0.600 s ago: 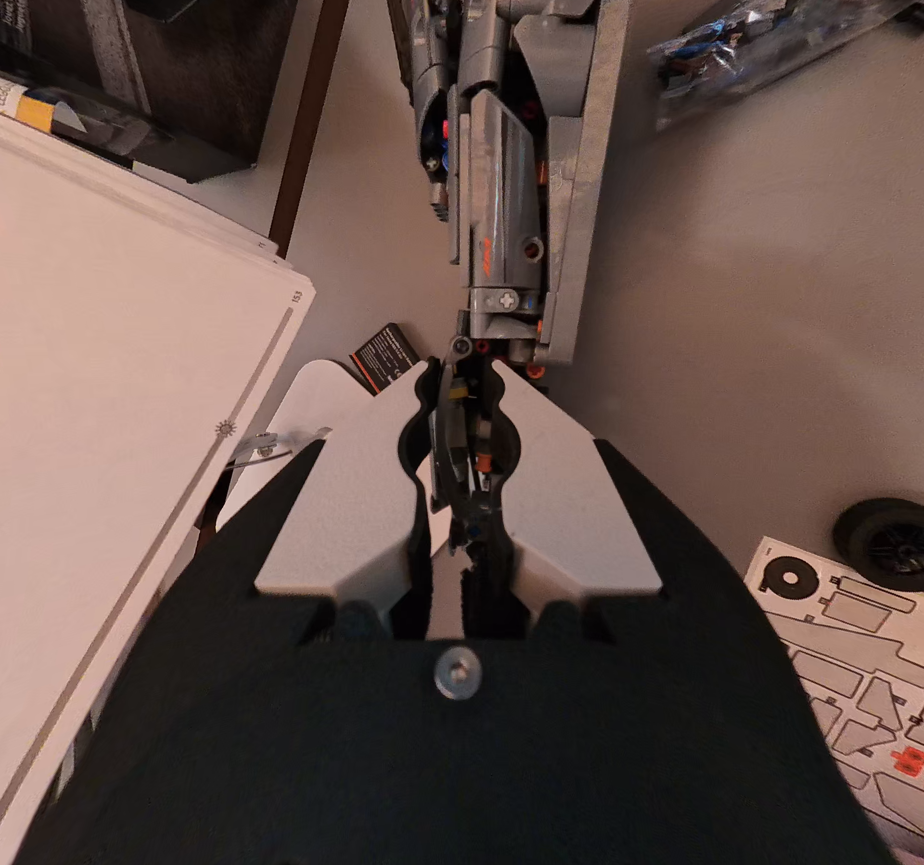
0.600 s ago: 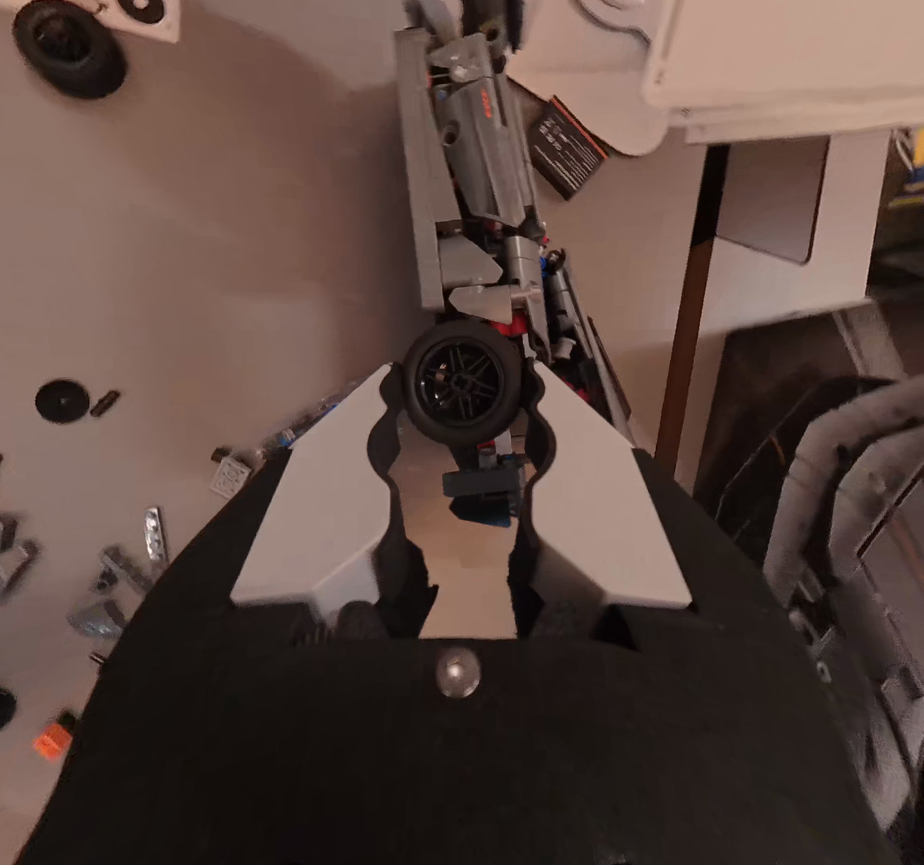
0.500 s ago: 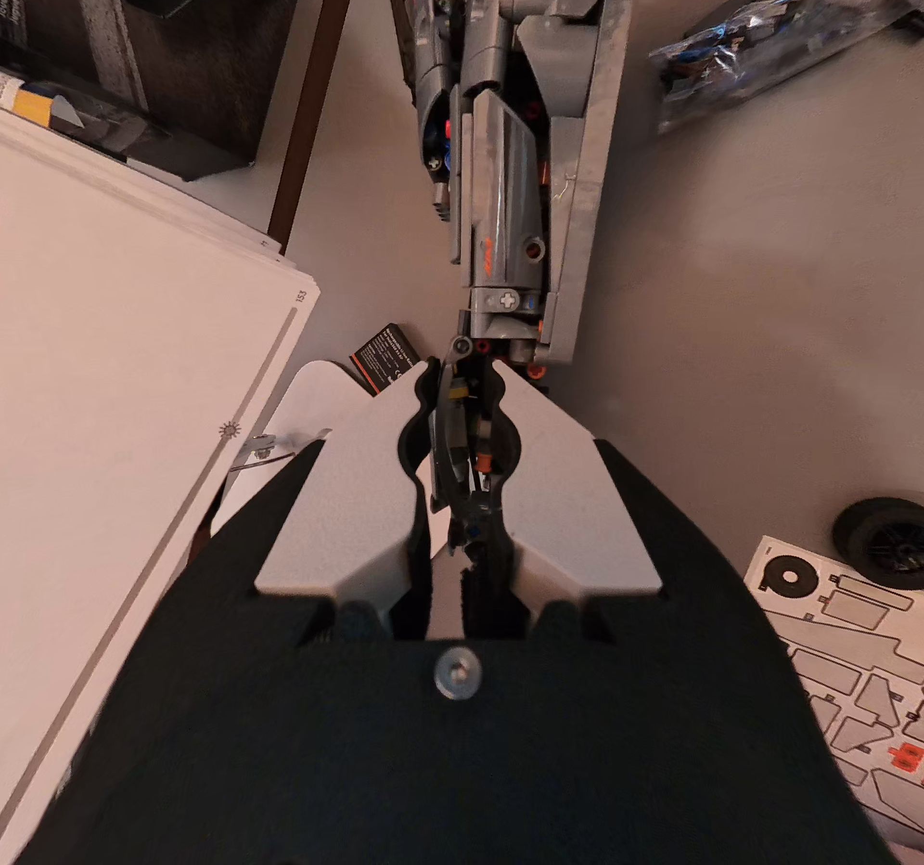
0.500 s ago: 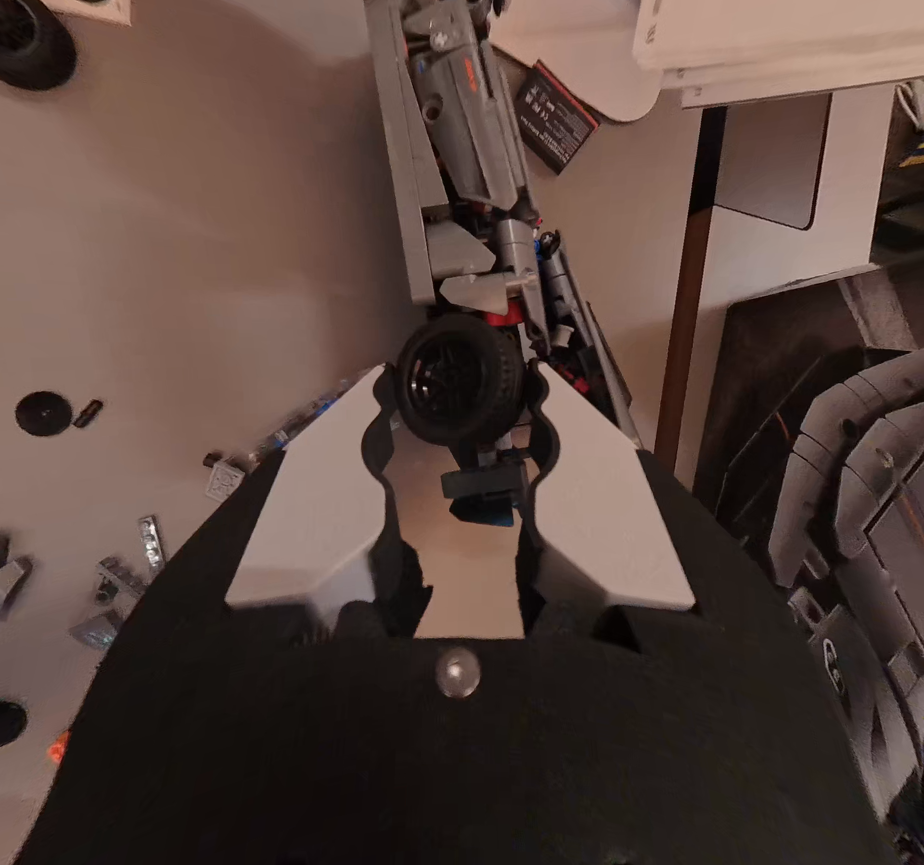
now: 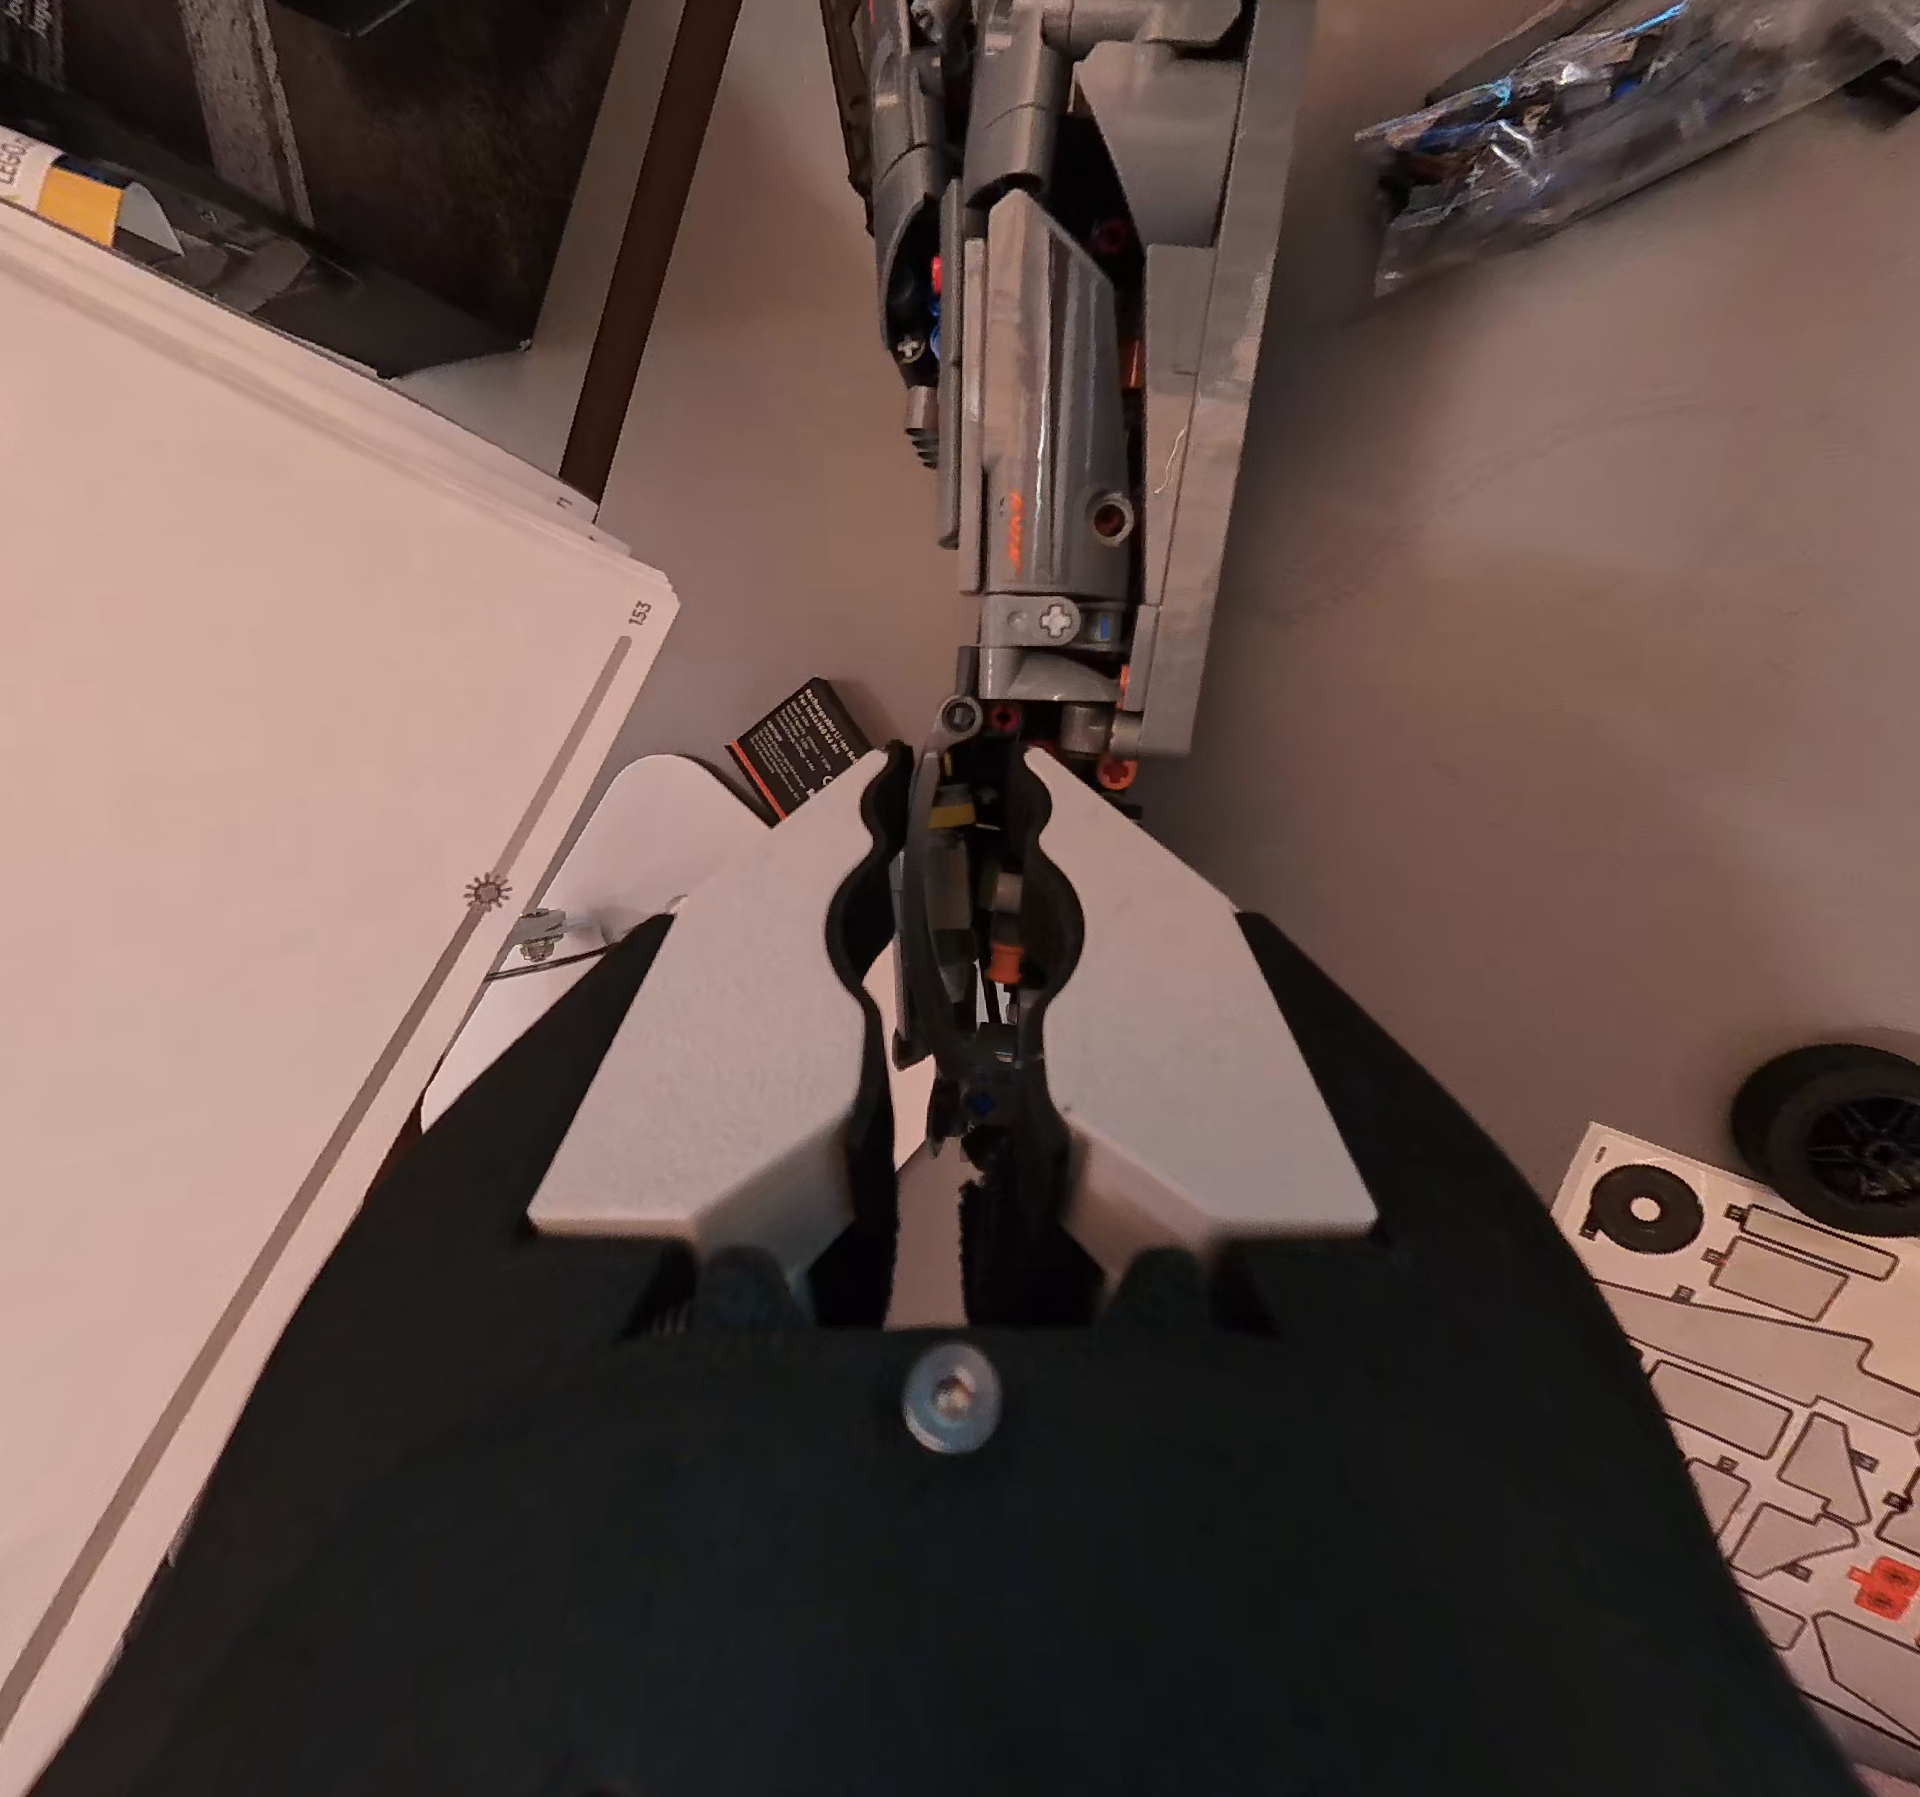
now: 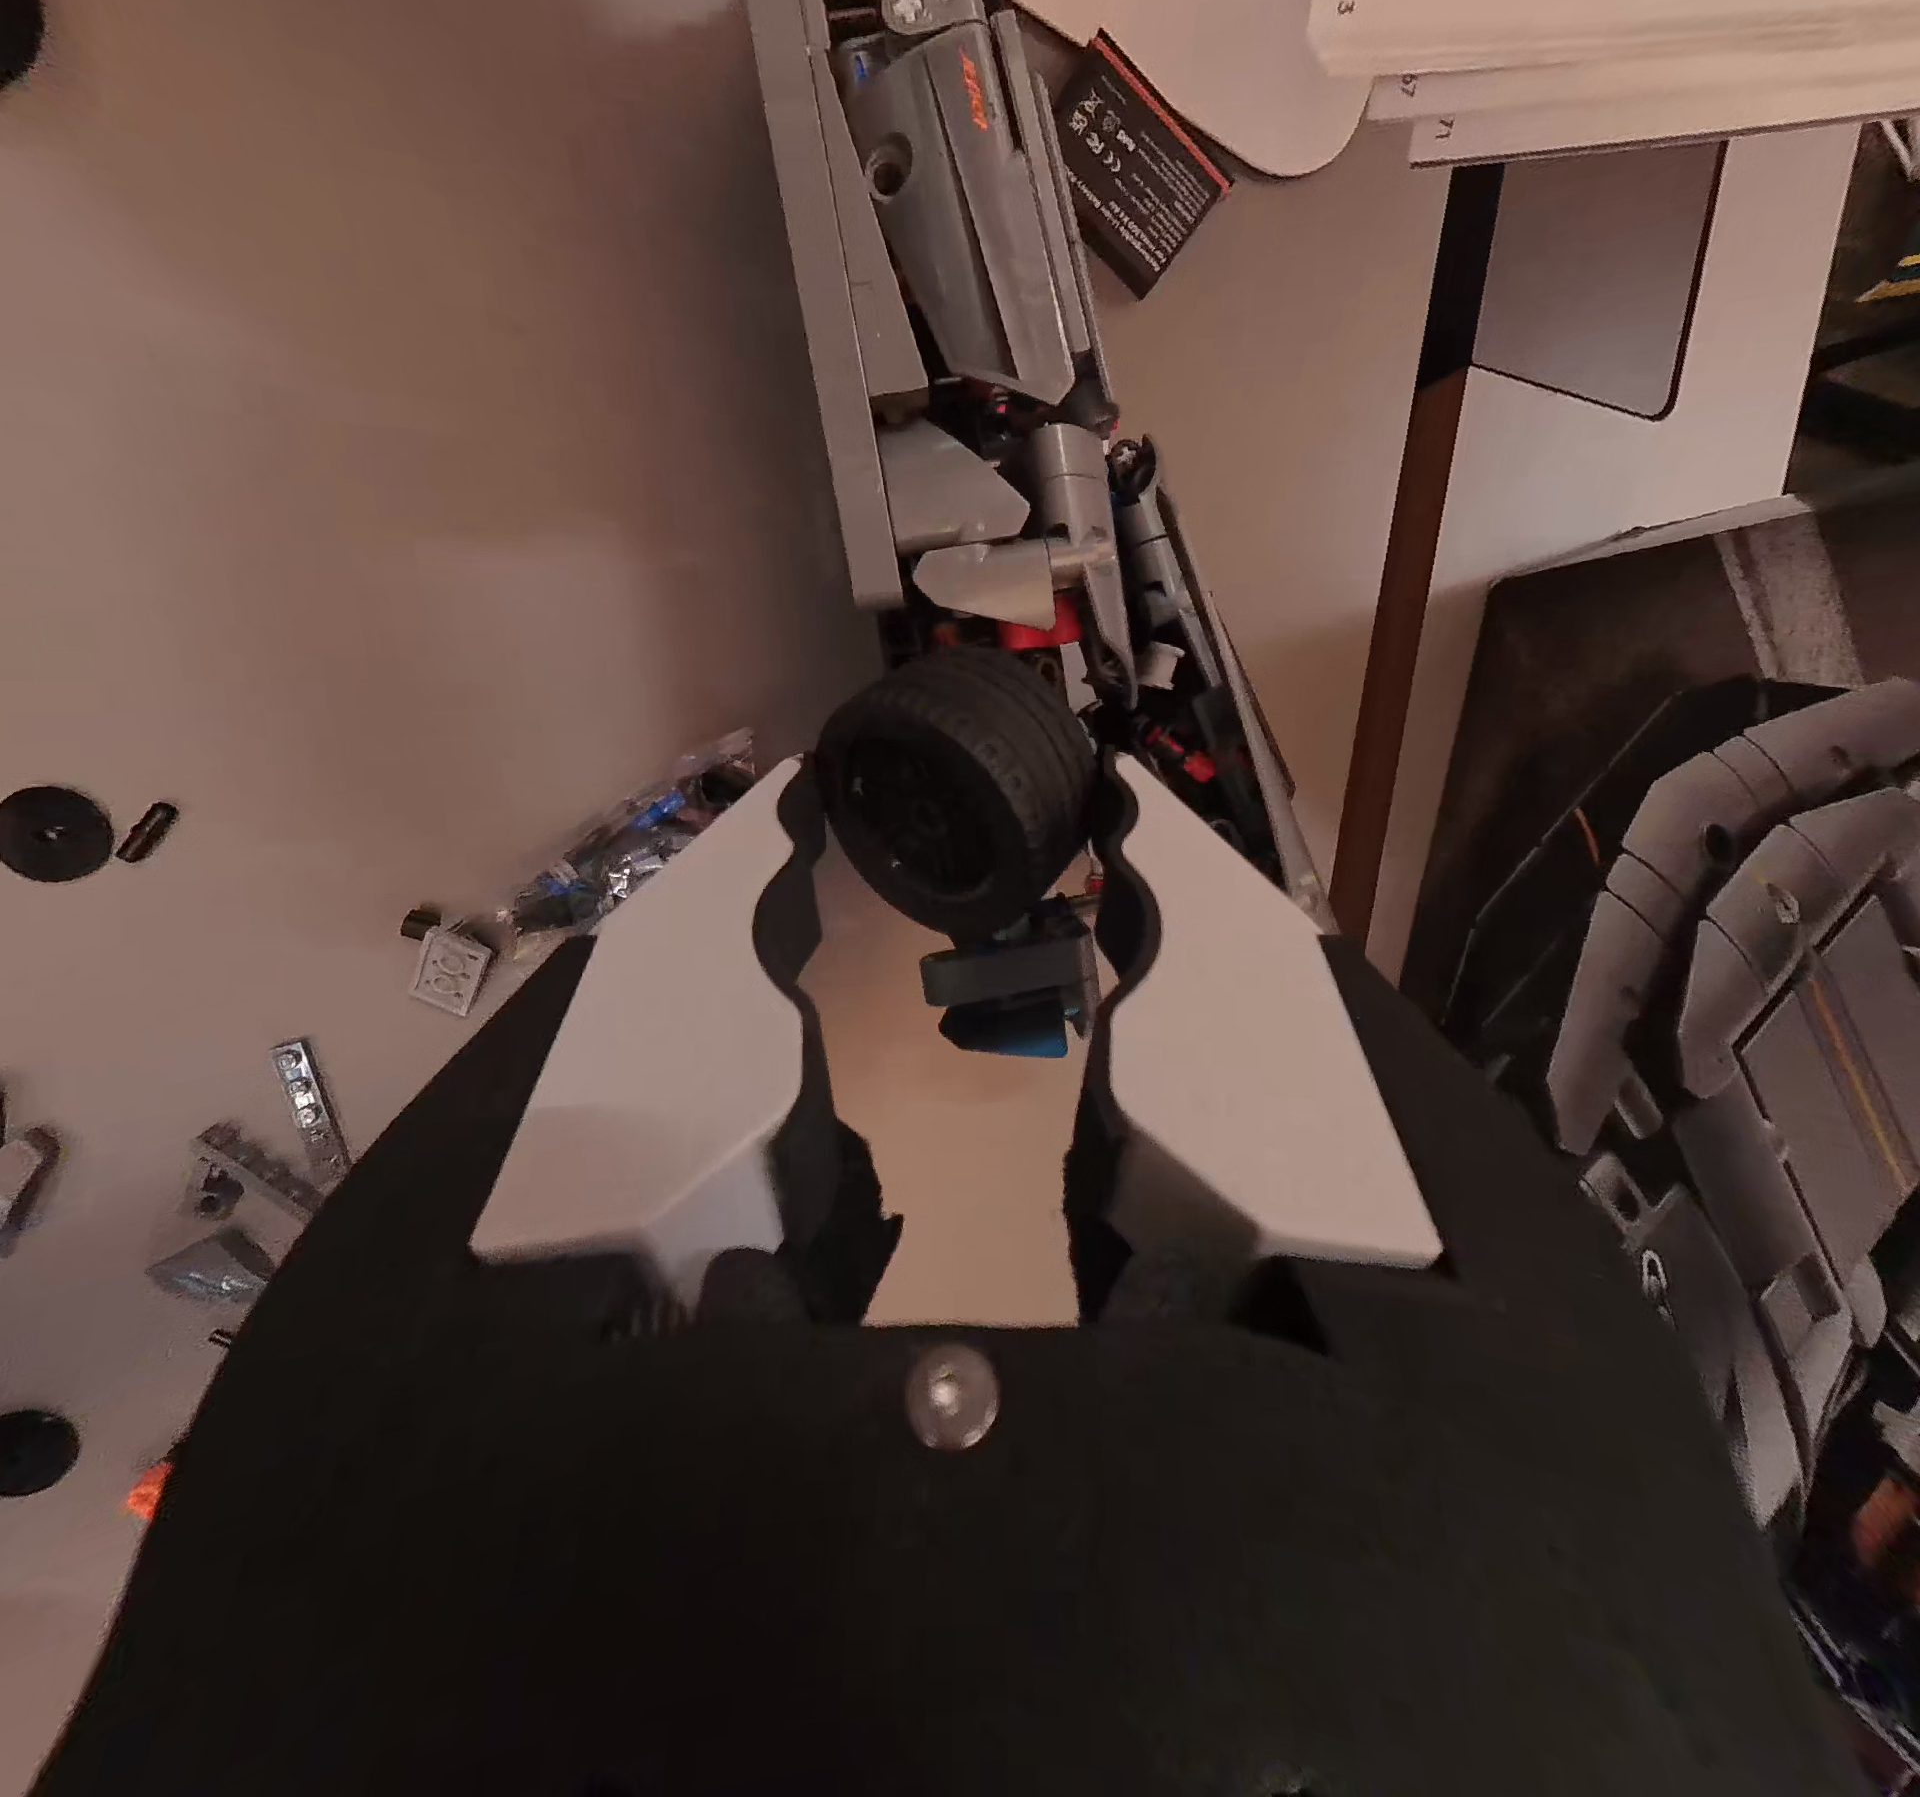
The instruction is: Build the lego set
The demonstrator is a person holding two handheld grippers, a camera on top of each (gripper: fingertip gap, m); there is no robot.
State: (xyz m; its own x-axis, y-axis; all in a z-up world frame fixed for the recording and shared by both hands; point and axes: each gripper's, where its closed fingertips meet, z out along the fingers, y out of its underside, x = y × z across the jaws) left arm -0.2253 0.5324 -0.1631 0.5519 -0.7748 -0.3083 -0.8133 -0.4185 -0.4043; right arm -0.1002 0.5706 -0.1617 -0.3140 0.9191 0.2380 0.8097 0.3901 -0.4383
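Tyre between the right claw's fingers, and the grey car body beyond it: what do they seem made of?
The tyre looks like matte black rubber, with fine tread ribs and no glare. The grey car body looks like hard moulded plastic, smooth with a soft sheen along its panels.

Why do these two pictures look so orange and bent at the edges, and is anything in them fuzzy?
Left wrist view: warm, dim light tints the table brownish; the wide lens bows the instruction booklet; the grey lego car is sharp, while the bag of parts looks smeared. Right wrist view: same warm cast; a broad shadow darkens the table's upper part; the black wheel is slightly soft, and the loose pieces at the left edge blur.
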